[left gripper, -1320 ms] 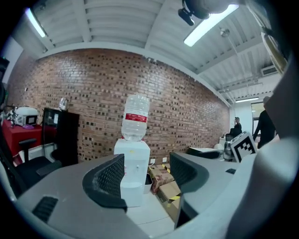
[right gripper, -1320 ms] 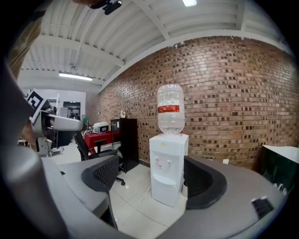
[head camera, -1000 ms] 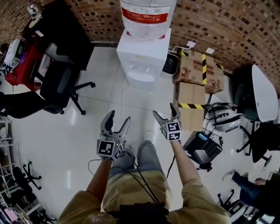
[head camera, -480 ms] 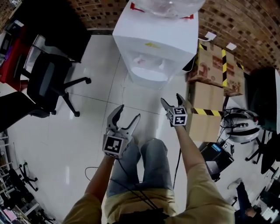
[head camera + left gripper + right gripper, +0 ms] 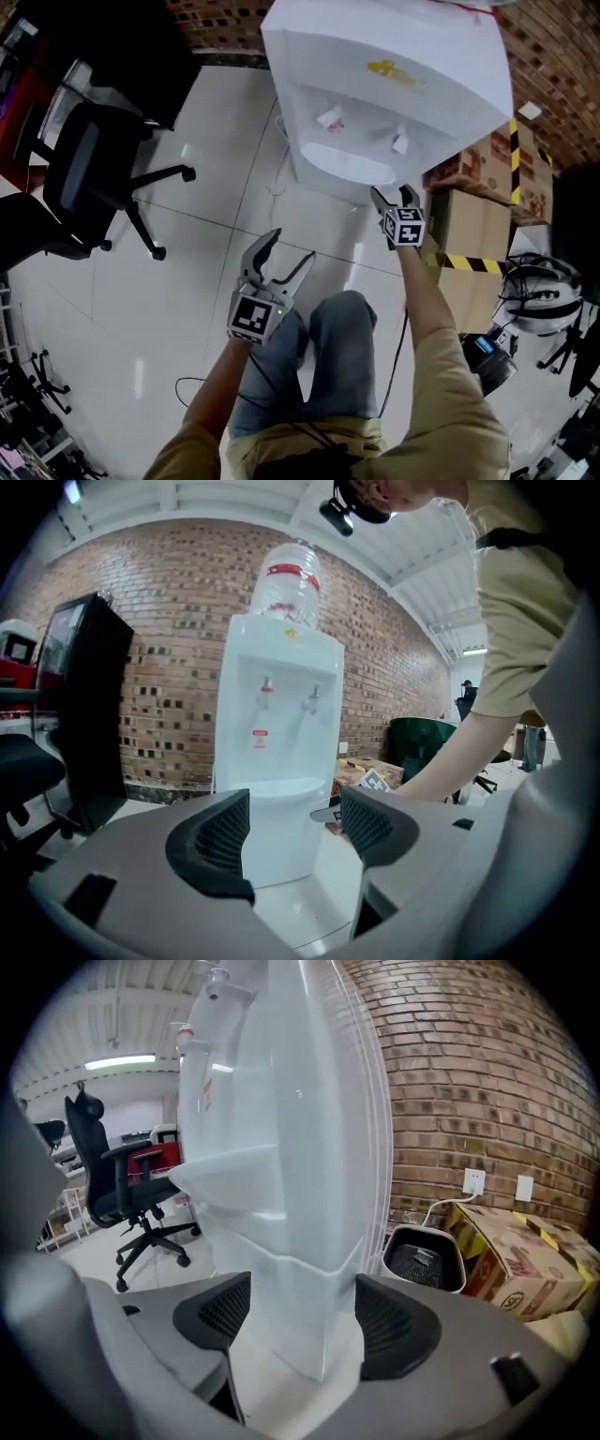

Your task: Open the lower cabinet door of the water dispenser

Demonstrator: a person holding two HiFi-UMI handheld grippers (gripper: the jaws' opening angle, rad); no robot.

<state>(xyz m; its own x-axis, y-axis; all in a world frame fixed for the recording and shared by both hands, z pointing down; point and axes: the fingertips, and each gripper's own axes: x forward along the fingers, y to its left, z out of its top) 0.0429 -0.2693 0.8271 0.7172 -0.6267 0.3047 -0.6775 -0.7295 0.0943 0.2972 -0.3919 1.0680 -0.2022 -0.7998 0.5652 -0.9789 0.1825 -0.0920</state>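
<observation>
The white water dispenser [image 5: 394, 84] stands against the brick wall, with two taps over a drip tray. My right gripper [image 5: 392, 193] is at its lower front right corner. In the right gripper view the vertical edge of the lower cabinet door [image 5: 323, 1269] lies between the jaws of the right gripper [image 5: 302, 1312]. They are closing, and a gap shows on both sides of the edge. My left gripper [image 5: 286, 246] hangs open and empty above the floor, left of my knee. In the left gripper view the left gripper [image 5: 295, 822] faces the dispenser [image 5: 277, 724] from a distance.
A black office chair [image 5: 80, 183] stands on the white tiles at the left. Cardboard boxes [image 5: 487, 216] with yellow-black tape sit right of the dispenser. A black bin [image 5: 424, 1260] sits by the wall behind it. A thin cable runs on the floor before the dispenser.
Both grippers have come down and forward toward the dispenser. The right one has reached its lower right corner and its jaws have narrowed. The dispenser now fills more of the head view.
</observation>
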